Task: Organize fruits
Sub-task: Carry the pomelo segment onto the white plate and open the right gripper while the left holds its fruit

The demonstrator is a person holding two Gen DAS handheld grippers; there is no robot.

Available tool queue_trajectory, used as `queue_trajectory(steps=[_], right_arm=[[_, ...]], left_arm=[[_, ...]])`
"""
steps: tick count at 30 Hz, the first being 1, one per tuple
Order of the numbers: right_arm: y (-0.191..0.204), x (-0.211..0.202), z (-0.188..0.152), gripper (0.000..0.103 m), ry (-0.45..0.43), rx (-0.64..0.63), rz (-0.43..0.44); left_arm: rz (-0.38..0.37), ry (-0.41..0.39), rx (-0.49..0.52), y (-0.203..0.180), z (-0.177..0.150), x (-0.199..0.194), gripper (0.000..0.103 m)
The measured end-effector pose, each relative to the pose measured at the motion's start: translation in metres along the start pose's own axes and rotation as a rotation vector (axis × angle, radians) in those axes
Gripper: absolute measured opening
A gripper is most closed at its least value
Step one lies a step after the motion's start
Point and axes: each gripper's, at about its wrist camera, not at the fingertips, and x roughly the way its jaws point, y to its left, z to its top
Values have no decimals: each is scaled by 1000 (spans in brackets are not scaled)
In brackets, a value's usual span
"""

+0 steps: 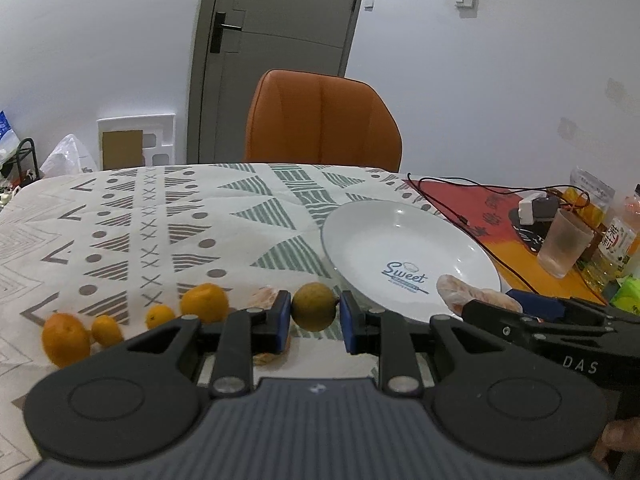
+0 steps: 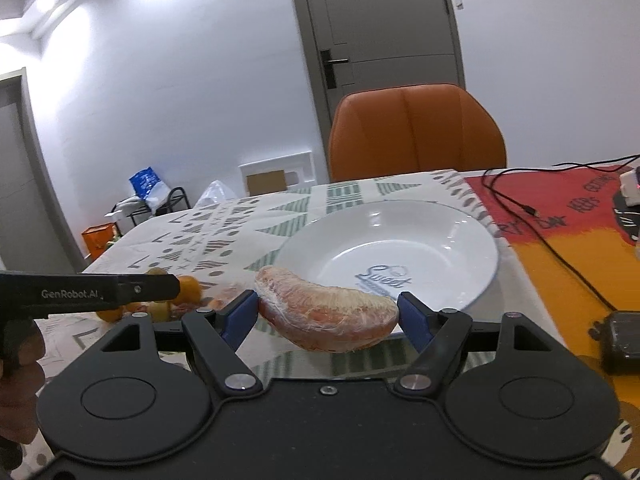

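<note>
My left gripper [image 1: 314,310] is shut on a round yellow-green fruit [image 1: 314,306], held just left of the white "Sweet" plate [image 1: 400,240]. Several small oranges [image 1: 204,302] lie on the patterned cloth to its left. My right gripper [image 2: 328,308] is shut on a plastic-wrapped pomelo wedge [image 2: 328,310], held over the near rim of the plate [image 2: 400,240]. That wedge also shows in the left wrist view [image 1: 468,292] at the plate's right edge. Another wrapped piece [image 1: 264,296] lies partly hidden behind my left finger.
An orange chair [image 1: 320,120] stands behind the table. On the right lie a red-orange mat [image 1: 480,208], black cables [image 1: 480,192], a plastic cup [image 1: 564,244], bottles [image 1: 616,244] and a black box [image 2: 624,340].
</note>
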Motion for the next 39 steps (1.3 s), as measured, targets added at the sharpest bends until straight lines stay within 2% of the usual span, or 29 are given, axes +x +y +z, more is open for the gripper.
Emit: queue_trajectory(steps=[10,32,39], right_arm=[[-28,8,-2,73,3,28,-30],[-60,41,17,73,-12,18,-3],[-68,44,22,85,-40,29,-38]], left_arm=[[18,22,23,-10,3,17,25],[35,39,62,-31,21,55,25],[34,37,62,-34,27,64,25]])
